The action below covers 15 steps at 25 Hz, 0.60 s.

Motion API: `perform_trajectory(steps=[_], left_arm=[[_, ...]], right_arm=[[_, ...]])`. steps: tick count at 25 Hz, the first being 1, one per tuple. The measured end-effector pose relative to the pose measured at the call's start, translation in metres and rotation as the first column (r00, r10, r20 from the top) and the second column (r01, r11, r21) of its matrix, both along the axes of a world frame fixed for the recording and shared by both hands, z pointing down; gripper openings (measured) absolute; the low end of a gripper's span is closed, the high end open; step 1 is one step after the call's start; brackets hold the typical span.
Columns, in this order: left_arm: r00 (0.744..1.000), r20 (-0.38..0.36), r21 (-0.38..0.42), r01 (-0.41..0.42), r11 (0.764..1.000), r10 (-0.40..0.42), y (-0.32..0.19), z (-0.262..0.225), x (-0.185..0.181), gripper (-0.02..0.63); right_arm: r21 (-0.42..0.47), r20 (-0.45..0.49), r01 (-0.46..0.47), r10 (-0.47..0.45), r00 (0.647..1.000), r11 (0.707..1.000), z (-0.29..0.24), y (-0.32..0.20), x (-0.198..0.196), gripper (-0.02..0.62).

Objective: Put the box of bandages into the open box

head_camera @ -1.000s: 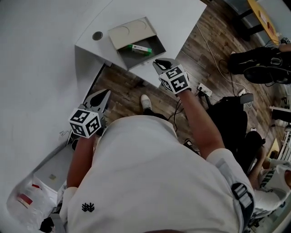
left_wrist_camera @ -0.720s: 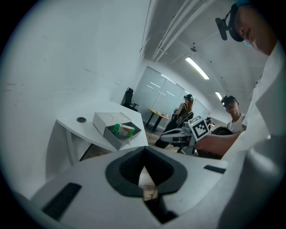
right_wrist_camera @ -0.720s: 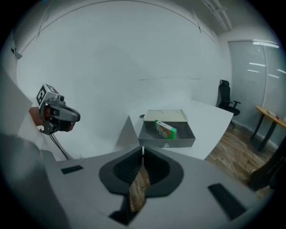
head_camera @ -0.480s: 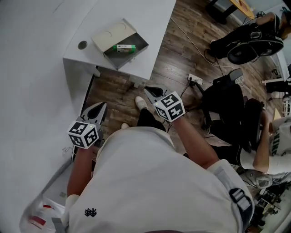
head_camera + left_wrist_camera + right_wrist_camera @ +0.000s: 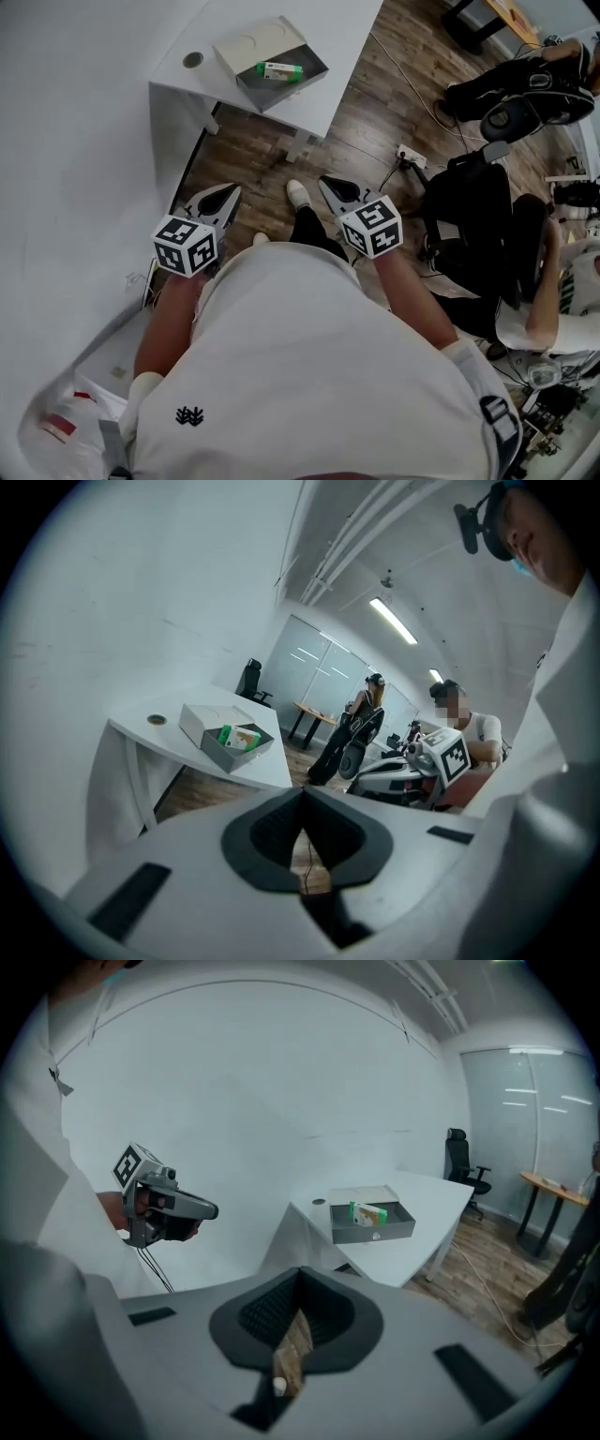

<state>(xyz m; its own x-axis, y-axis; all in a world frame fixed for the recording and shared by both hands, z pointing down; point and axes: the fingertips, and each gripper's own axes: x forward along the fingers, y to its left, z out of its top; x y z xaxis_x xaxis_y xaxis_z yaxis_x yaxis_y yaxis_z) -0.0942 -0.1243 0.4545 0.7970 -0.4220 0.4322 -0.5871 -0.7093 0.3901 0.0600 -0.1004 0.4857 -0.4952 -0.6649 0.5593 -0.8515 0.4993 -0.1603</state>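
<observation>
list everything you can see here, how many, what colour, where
table: one, white, top of the head view
open box: one, grey, on the table
box of bandages: one, green and white, inside the open box
cable hole: one, dark, table corner beside the open box
power strip: one, white, on the floor
office chair: one, black, right side
plastic bag: one, white and red, lower left
left gripper: one, grey, jaws shut, empty
right gripper: one, grey, jaws shut, empty
</observation>
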Motion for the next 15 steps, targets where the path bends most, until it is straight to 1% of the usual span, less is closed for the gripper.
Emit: perform_trajectory(steps=[10, 15], left_arm=[[1.0, -0.008, -0.006, 0.028, 1.0, -0.029, 0.016, 0.0, -0.014, 0.005], [1.0, -0.007, -0.007, 0.029, 1.0, -0.029, 0.014, 0.001, -0.018, 0.005]], right_arm=[[0.016, -0.001, 0.035, -0.035, 0.999, 0.999, -0.009, 0.017, -0.017, 0.008], [0.016, -0.007, 0.049, -0.049, 0.999, 0.999, -0.01, 0.016, -0.022, 0.008]])
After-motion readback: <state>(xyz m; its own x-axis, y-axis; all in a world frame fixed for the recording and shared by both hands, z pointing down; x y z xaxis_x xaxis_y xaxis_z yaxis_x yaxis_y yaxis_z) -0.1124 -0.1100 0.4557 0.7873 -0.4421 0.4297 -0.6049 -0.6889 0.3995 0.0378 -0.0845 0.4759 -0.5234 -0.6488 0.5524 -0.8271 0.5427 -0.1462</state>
